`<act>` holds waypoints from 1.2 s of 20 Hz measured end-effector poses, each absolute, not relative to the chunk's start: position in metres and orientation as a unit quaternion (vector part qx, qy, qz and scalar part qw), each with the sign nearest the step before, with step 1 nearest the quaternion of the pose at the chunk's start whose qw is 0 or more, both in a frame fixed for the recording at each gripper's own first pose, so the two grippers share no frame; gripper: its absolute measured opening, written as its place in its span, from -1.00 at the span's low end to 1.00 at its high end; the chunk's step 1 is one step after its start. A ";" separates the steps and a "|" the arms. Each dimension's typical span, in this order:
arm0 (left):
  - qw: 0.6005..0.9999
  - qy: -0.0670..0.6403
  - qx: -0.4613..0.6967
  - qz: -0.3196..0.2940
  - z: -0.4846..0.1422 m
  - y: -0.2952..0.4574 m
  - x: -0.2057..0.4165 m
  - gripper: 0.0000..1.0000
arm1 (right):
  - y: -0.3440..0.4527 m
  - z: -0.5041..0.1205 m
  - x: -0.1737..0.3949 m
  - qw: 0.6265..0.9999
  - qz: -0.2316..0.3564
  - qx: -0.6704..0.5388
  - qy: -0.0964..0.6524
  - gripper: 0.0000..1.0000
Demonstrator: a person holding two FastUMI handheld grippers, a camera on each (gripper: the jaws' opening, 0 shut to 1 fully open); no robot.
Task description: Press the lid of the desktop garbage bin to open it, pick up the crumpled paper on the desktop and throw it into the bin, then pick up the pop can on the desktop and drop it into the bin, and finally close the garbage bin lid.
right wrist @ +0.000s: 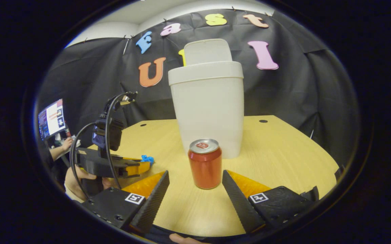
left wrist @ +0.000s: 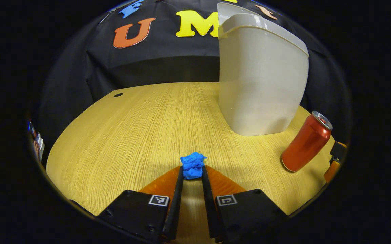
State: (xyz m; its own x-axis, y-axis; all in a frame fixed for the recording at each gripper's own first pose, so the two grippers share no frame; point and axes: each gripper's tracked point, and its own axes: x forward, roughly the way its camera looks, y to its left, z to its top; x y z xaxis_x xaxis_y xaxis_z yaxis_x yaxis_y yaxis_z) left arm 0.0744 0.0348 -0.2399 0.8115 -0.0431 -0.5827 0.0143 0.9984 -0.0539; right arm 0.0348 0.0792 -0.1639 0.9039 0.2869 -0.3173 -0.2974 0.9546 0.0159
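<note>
Two grippers work the wooden desktop (left wrist: 121,135) at this moment. Nearest, the left gripper (left wrist: 192,173) has its fingers drawn in and pinching the crumpled paper (left wrist: 193,165), a small bright blue wad with a rumpled surface, held right at the fingertips just above or on the wood; which of the two cannot be told. From that wad the garbage bin (left wrist: 261,84) lies ahead and off to the right, well apart, so the carry looks to run forward, right and up to the rim. In the right gripper view the right gripper (right wrist: 195,184) stands spread wide, its fingers flanking but not touching the pop can (right wrist: 204,163), a glossy red can standing upright with its long axis vertical. Just behind the can rises the pale, tall bin, its lid (right wrist: 207,51) tipped up and open. The left gripper is therefore the one placed to feed the bin first.
</note>
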 end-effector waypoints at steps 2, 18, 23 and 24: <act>0.957 0.291 -0.017 -0.009 -0.234 0.039 0.071 -0.35 | 0.079 -0.167 0.043 0.976 0.142 -0.025 0.160 0.93; 0.980 0.200 -0.025 0.004 -0.207 0.043 0.067 -0.36 | 0.074 -0.192 0.100 0.976 0.090 -0.009 0.197 0.67; 0.986 0.168 -0.021 0.007 -0.198 0.046 0.066 -0.36 | 0.063 -0.184 0.091 0.980 0.095 -0.012 0.177 0.60; 0.987 0.160 -0.020 0.010 -0.196 0.046 0.064 -0.36 | 0.060 -0.181 0.088 0.981 0.093 -0.008 0.173 0.60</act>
State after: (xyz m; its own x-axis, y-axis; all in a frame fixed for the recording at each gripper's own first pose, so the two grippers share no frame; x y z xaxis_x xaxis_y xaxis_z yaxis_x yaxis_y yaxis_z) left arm 0.0639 0.0462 -0.1958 0.9485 0.0132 -0.3165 -0.0260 0.9990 -0.0361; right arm 0.0879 0.0595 -0.1807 0.9231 0.1799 -0.3399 -0.1856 0.9825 0.0158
